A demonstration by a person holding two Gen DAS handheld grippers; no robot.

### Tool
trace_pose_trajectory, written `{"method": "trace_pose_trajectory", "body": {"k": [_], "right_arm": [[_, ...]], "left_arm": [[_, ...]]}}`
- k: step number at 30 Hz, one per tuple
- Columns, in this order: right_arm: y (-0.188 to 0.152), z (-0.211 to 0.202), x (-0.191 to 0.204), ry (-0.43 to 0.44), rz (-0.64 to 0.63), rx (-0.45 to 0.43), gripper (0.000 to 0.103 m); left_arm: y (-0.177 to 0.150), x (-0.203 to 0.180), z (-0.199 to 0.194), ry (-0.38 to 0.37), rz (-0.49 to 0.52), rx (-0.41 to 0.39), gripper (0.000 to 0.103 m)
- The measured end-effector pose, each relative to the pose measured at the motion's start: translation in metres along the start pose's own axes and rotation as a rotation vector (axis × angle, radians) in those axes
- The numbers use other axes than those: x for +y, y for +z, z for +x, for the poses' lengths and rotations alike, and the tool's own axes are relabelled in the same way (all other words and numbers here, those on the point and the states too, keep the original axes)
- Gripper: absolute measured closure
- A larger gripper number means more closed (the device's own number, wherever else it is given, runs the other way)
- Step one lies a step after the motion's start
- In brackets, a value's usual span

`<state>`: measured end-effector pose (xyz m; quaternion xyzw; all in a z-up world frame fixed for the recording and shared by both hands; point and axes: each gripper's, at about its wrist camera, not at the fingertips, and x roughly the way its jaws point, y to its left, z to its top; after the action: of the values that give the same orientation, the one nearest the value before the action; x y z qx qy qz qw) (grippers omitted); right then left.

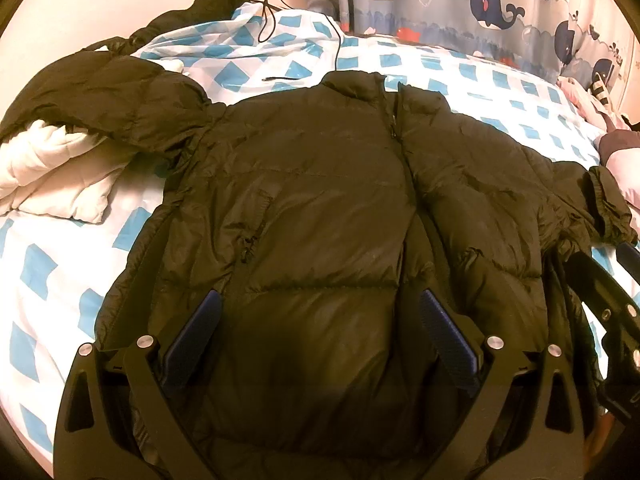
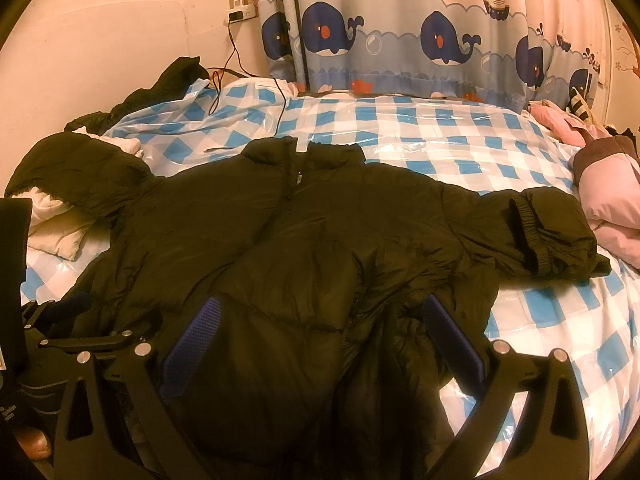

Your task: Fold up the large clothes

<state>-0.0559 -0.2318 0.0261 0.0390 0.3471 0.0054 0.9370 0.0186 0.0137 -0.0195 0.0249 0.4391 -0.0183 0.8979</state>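
Black quilted nylon: the puffer jacket (image 1: 320,200) lies front-up and zipped on the bed (image 1: 480,92), which is covered in blue-and-white checked plastic sheeting, collar at the far side, hem at the near edge. Its left sleeve (image 1: 120,96) rides up over a white quilted item (image 1: 60,176); its right sleeve (image 2: 552,228) lies out flat, cuff near a pink garment (image 2: 608,200).

Left gripper (image 1: 320,320): jaws wide apart, hovering over the near hem, nothing held. Right gripper (image 2: 320,328): likewise spread wide over the right half of the hem, nothing held. Whether the pads touch the fabric cannot be told.

Assessment: folding appears not yet begun; the step in hand is taking hold of the garment.

Recommendations:
- Bite through both layers at the hem or side seam; slick, puffy shells slip from a shallow pinch.
- Bring each sleeve across the chest first, clearing the left one off the white item.
- Press air out before folding hem to collar.
- Keep clear of the black cable (image 1: 336,40) beyond the collar.
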Motion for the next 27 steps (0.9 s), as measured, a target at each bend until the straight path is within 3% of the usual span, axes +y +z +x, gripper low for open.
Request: {"method": "trace_pose_trajectory", "body": {"k": [18, 27], "right_arm": [[0.0, 0.0, 0.003, 0.005, 0.001, 0.0, 0.006], [0.002, -0.011, 0.013, -0.071, -0.051, -0.041, 0.006]], "left_arm": [[0.0, 0.0, 0.001, -0.001, -0.001, -0.001, 0.008], [0.0, -0.003, 0.002, 0.001, 0.0, -0.002, 0.008]]}}
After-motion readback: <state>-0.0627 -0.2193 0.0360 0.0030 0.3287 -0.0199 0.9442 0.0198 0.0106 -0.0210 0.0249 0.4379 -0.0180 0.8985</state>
